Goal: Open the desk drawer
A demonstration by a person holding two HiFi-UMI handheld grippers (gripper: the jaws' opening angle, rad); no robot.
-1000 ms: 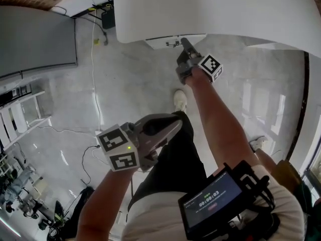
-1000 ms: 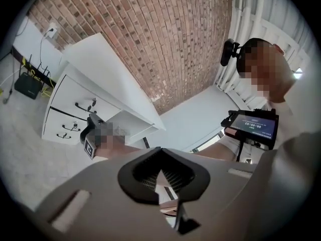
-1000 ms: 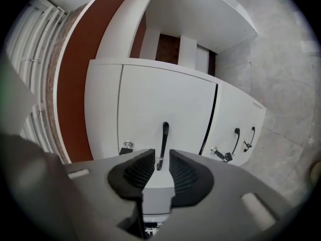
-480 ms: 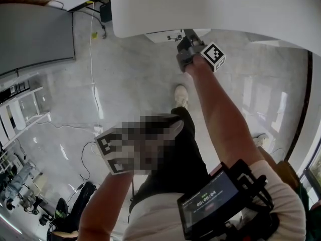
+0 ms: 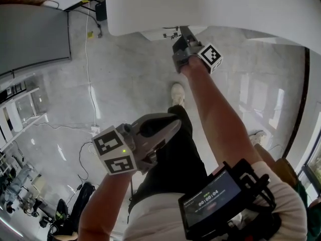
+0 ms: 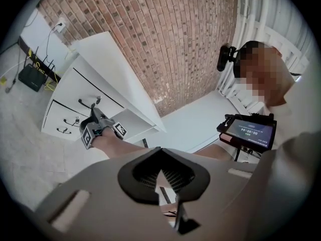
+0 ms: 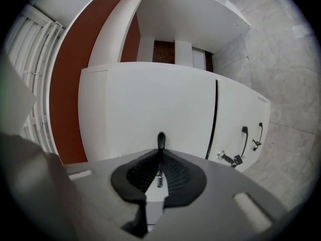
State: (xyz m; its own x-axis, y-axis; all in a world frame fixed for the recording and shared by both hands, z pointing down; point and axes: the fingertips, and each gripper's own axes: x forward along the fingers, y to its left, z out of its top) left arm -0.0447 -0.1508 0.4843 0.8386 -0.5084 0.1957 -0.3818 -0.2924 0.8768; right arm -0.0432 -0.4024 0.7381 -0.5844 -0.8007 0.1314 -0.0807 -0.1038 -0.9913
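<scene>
- Your right claw is closed onto the thin black drawer handle, which stands up out of the pads just ahead of the tips. The white drawer front fills the view behind it.
- Your left claw hangs well back from the desk, by your leg, jaws together with nothing between them.
- In the claw's own view, that front sits about level with the neighbouring drawers to its right. So I judge the grasp made and the pull not yet done.
- Next, I'd say, draw the claw straight back toward you, square to the front, without loosening. So slim a handle could slip from the pads if you twist or pull at an angle.
- A key hangs in a lock just right of the claw; keep clear of it.
- Above the claw runs the white desk top. Below it lies a glossy grey stone floor, with a cable trailing off to the left. A brick wall stands behind the desk.
</scene>
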